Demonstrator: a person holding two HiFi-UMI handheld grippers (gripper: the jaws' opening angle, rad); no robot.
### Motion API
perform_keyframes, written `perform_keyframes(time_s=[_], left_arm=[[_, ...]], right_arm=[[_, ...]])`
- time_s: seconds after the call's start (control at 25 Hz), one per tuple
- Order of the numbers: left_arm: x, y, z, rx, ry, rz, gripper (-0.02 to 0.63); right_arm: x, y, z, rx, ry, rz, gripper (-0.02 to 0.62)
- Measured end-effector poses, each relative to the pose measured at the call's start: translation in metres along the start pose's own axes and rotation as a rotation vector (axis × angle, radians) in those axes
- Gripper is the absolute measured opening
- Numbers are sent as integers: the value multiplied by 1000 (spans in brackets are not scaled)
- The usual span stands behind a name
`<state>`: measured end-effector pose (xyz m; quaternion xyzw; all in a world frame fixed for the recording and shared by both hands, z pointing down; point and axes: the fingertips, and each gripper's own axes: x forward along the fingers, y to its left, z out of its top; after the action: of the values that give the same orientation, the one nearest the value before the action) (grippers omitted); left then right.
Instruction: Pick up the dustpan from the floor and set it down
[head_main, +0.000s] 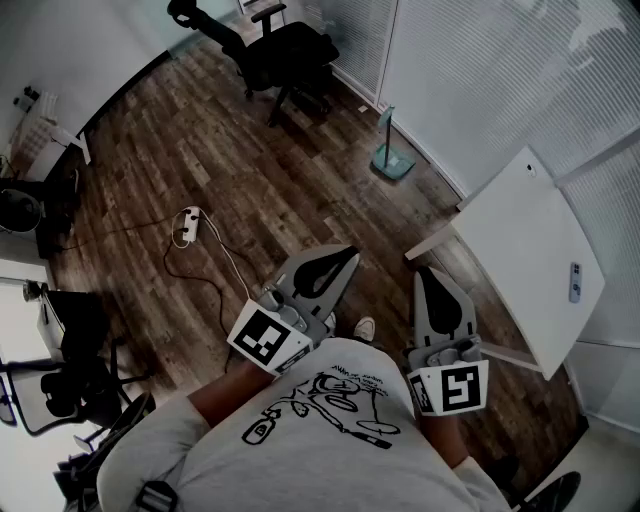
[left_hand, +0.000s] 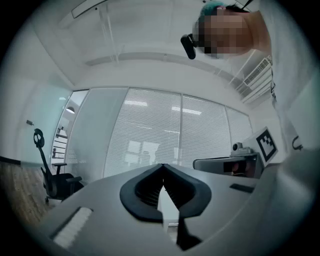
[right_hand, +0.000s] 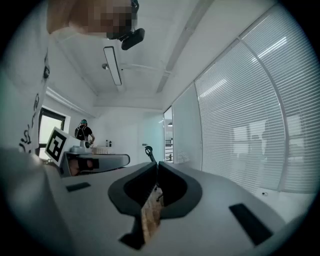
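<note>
The dustpan (head_main: 392, 160), teal with a long upright handle, stands on the wood floor by the blinds, well ahead of both grippers. My left gripper (head_main: 348, 252) is held level at chest height with its jaws together and nothing between them; its tips meet in the left gripper view (left_hand: 162, 167). My right gripper (head_main: 424, 272) is beside it, next to the table's edge, also shut and empty, as the right gripper view (right_hand: 156, 164) shows. The dustpan does not show in either gripper view.
A white table (head_main: 530, 250) stands at the right with a small remote (head_main: 574, 282) on it. A black office chair (head_main: 285, 50) is at the far end, a power strip with cable (head_main: 188, 225) lies on the floor, and another chair (head_main: 60, 380) stands at the near left.
</note>
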<state>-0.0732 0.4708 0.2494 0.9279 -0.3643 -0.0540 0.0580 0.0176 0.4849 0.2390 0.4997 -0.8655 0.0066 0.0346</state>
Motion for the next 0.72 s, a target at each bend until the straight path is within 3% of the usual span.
perform_keyframes(time_s=[0.72], left_arm=[[-21,45,-10,-37,23,-53,2]], right_arm=[[39,32,-9,-32,14,-63,12]])
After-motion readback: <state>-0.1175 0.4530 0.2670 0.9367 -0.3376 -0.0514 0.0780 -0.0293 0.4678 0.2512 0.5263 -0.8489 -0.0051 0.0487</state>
